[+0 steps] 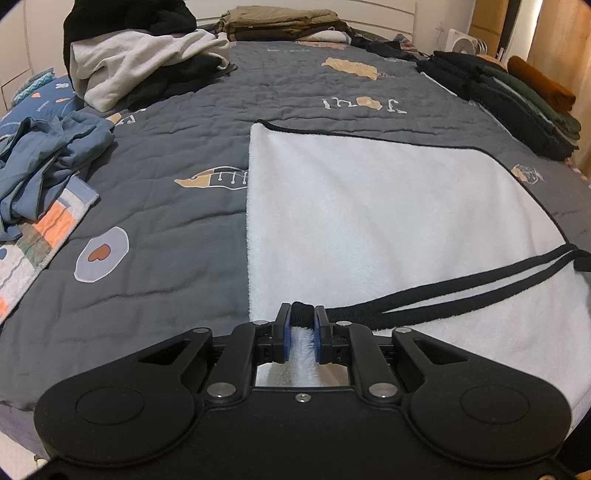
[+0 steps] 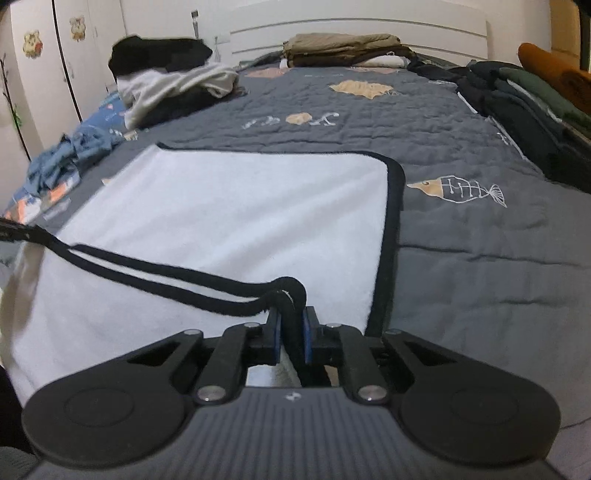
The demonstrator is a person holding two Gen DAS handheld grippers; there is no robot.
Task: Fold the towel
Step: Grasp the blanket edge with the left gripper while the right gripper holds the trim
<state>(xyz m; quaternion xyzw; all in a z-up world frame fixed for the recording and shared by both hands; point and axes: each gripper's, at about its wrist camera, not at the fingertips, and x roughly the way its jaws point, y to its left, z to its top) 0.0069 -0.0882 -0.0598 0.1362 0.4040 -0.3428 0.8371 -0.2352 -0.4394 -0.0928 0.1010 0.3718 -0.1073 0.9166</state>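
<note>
A white towel (image 1: 369,206) with black trim lies spread on the grey quilt (image 1: 155,229), its near edge lifted. Two black-trimmed edges run side by side between the grippers. My left gripper (image 1: 302,312) is shut on the towel's near left corner, white pile showing between the blue pads. In the right wrist view the same towel (image 2: 236,206) fills the left half, and my right gripper (image 2: 290,317) is shut on the bunched black trim of the near right corner. The far edge lies flat on the quilt (image 2: 480,258).
Crumpled blue clothing (image 1: 40,155) and a patterned cloth lie at the left. A grey-and-black clothes heap (image 1: 140,62) sits far left, folded brown items (image 1: 284,22) by the headboard, and a stack of dark folded clothes (image 1: 517,107) along the right side.
</note>
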